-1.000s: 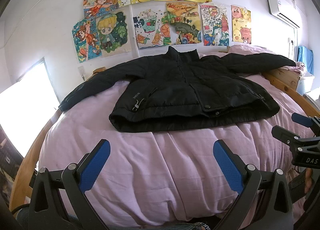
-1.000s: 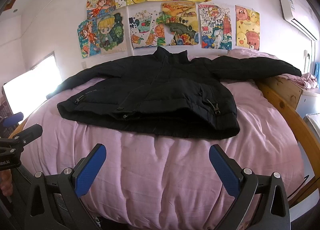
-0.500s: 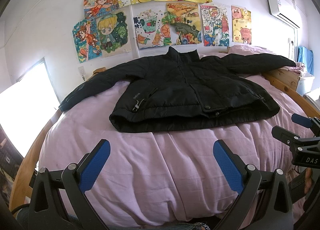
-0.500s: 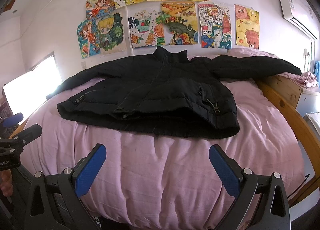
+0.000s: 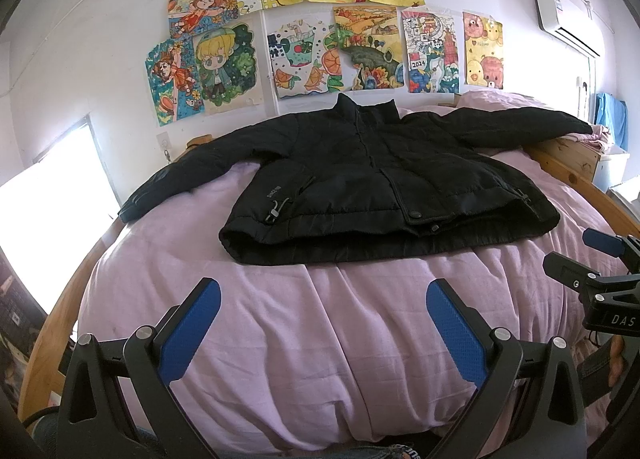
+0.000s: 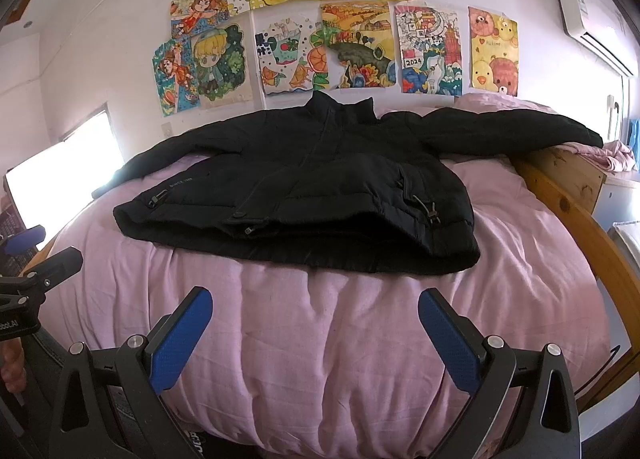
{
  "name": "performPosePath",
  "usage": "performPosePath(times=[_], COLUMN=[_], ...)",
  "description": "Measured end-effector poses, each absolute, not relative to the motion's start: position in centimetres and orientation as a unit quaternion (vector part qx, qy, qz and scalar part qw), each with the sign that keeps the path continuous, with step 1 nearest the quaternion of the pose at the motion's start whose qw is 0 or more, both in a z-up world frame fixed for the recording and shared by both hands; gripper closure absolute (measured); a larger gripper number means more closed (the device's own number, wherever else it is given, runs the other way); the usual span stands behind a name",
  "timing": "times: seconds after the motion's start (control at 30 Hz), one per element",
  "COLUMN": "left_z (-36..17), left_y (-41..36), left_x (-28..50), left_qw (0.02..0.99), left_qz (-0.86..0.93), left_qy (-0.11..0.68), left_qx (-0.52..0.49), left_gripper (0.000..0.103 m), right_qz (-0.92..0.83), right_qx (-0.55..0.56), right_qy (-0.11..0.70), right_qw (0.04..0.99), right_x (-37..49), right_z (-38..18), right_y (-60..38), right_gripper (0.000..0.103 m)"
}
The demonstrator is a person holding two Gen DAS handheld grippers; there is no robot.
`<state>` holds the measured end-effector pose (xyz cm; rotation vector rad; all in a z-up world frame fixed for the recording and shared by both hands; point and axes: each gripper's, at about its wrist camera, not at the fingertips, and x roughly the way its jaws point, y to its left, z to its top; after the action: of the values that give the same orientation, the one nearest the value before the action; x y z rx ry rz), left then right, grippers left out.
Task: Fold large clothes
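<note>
Ahead of both our tools stretches the bed (image 5: pixel 320 339), its lilac quilt giving us a broad, soft surface to fold on. Across it, well beyond our fingertips, lies the black jacket (image 5: pixel 380 187), front up, collar away from us and sleeves spread to either side, a layout that suits folding the sleeves inward first. Nothing is folded yet, we judge. Our left gripper (image 5: pixel 324 323) hangs with jaws spread wide, holding nothing; our right gripper (image 6: pixel 316 327) likewise gapes empty, both poised short of the hem (image 6: pixel 320 259).
</note>
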<state>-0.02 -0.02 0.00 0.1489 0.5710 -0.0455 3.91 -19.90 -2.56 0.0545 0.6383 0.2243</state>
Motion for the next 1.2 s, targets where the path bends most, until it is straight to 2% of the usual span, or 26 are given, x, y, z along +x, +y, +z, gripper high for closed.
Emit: performPosePath(times=[1.2], left_z=[-1.1], left_y=[0.7], left_x=[1.6], left_qw=[0.946], left_qz=[-0.023], left_qy=[0.316], left_qx=[0.063], left_gripper=[0.002], right_qz=[0.101], right_qx=[0.033], right_qy=[0.330], right_qw=[0.938], right_x=[4.2], right_z=[-2.7], right_y=[-20.2], right_gripper=[0.000])
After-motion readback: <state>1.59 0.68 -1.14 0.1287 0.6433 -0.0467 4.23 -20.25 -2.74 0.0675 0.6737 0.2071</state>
